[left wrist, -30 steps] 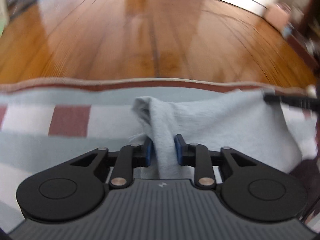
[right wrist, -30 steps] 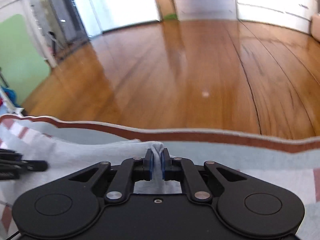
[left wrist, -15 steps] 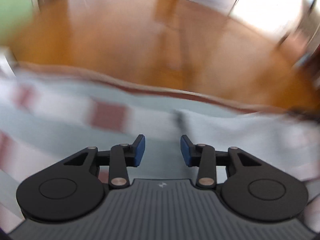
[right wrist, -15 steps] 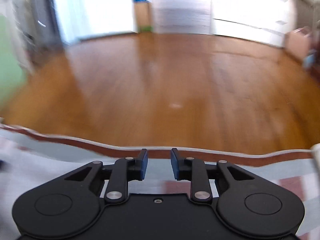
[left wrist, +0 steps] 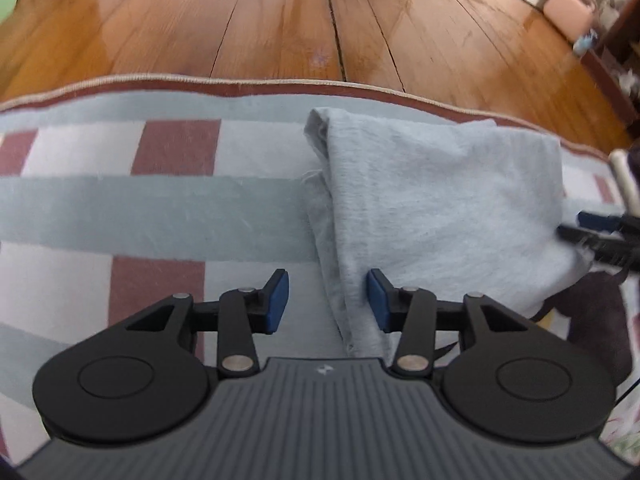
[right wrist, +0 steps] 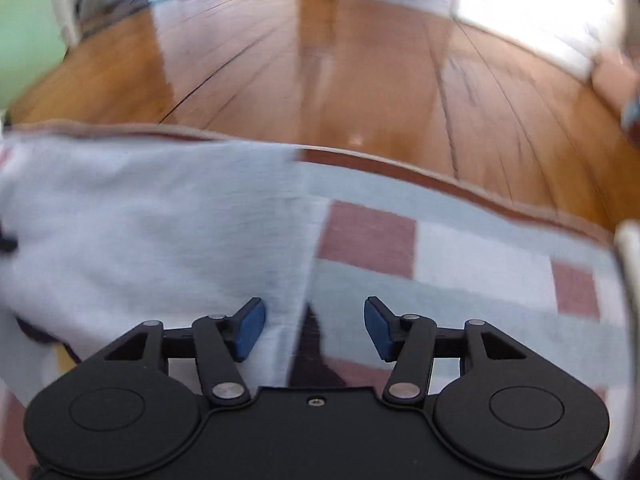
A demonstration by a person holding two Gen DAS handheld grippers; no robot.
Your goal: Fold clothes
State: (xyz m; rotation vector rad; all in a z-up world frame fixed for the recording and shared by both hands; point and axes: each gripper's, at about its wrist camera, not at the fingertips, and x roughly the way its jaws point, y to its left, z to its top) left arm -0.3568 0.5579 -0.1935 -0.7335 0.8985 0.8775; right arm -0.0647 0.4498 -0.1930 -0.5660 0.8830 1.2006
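A light grey garment (left wrist: 432,200) lies folded flat on a checked rug (left wrist: 120,208). My left gripper (left wrist: 328,300) is open and empty, its jaws either side of the garment's left folded edge. In the right wrist view the garment (right wrist: 152,240) fills the left half, its right edge running down between the jaws. My right gripper (right wrist: 314,328) is open and empty over that edge. The right gripper's fingertips (left wrist: 596,232) show at the far right of the left wrist view, by the garment's right side.
The rug (right wrist: 460,280) has grey, white and maroon squares and a maroon border. A wooden floor (left wrist: 320,20) lies beyond it. A dark cloth (left wrist: 596,320) lies under the garment's near right corner. Pink and dark furniture (left wrist: 568,8) stands at the far right.
One second ago both grippers were shut on the grey garment and held it up. Both have let go and opened, and the garment now lies flat on the rug.
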